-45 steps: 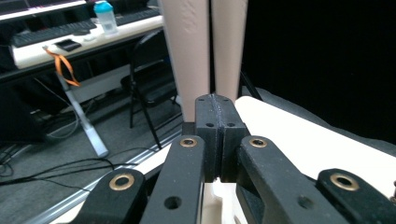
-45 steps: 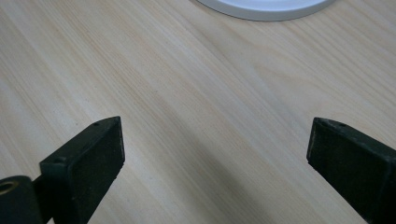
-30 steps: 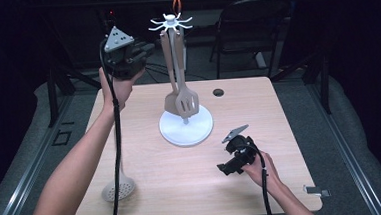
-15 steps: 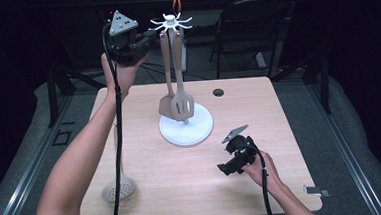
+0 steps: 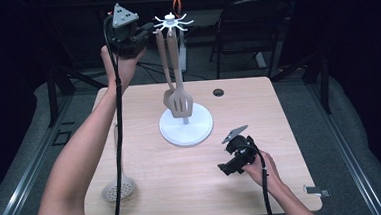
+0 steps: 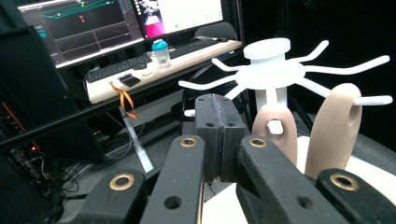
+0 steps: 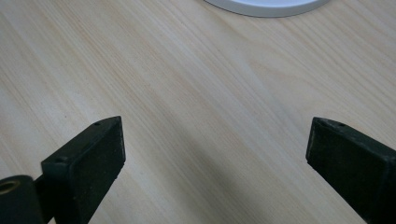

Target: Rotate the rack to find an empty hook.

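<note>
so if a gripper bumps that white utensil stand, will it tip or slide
The utensil stand probably resists tipping: its round base is broad and flat on the table. The thin post is tall, so a high push might rock it. The hanging spatulas would likely swing.

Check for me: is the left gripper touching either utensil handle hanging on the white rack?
Apart. In the left gripper view, the left gripper sits shut on nothing, short of both utensil handles hanging from the white rack.

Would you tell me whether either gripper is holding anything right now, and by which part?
Nothing is held. The left gripper is shut on nothing beside the white hook rack; the right gripper is open over the bare light wooden table.
</note>
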Tool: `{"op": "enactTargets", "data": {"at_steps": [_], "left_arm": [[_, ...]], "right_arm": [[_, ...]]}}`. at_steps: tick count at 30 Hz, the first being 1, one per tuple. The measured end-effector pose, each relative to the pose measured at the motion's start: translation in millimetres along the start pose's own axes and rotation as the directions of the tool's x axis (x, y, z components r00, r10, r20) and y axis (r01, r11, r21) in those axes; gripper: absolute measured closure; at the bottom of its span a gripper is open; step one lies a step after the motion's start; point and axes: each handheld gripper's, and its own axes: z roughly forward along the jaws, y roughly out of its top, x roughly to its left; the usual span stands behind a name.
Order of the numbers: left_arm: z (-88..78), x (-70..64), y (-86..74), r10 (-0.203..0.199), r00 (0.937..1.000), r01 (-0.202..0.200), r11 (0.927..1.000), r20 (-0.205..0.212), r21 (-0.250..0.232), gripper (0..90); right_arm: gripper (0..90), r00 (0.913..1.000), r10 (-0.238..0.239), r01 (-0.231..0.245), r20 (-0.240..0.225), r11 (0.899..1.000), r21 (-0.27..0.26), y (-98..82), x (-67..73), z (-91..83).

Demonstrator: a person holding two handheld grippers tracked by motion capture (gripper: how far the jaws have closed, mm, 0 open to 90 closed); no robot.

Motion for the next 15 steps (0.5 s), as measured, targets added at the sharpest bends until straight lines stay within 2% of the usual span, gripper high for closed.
{"op": "enactTargets", "data": {"at_steps": [2,4,7,15], "left_arm": [[-1.4,-0.3,-0.6,0.003,1.0000,-0.003,1.0000,0.003,0.002,90.0],[-4.3,-0.6,-1.6,-0.003,0.9999,0.003,1.0000,0.010,-0.002,90.0],[-9.0,-1.0,-3.3,-0.004,0.9999,0.004,1.0000,0.016,-0.008,90.0],[-24.8,-6.7,-12.4,0.011,0.9989,-0.011,0.9999,0.046,-0.008,90.0]], "right_arm": [[4.1,0.9997,-0.023,0.023,0.004,1.000,0.010,0.7,-1.4,-2.6],[4.1,1.0000,-0.004,0.004,0.005,1.000,-0.017,0.4,0.5,-1.8],[3.8,0.9996,-0.027,0.027,0.004,0.999,0.018,1.1,-1.6,-3.4],[3.8,0.9997,-0.024,0.024,0.005,1.000,0.019,0.8,-0.8,-1.5]]}}
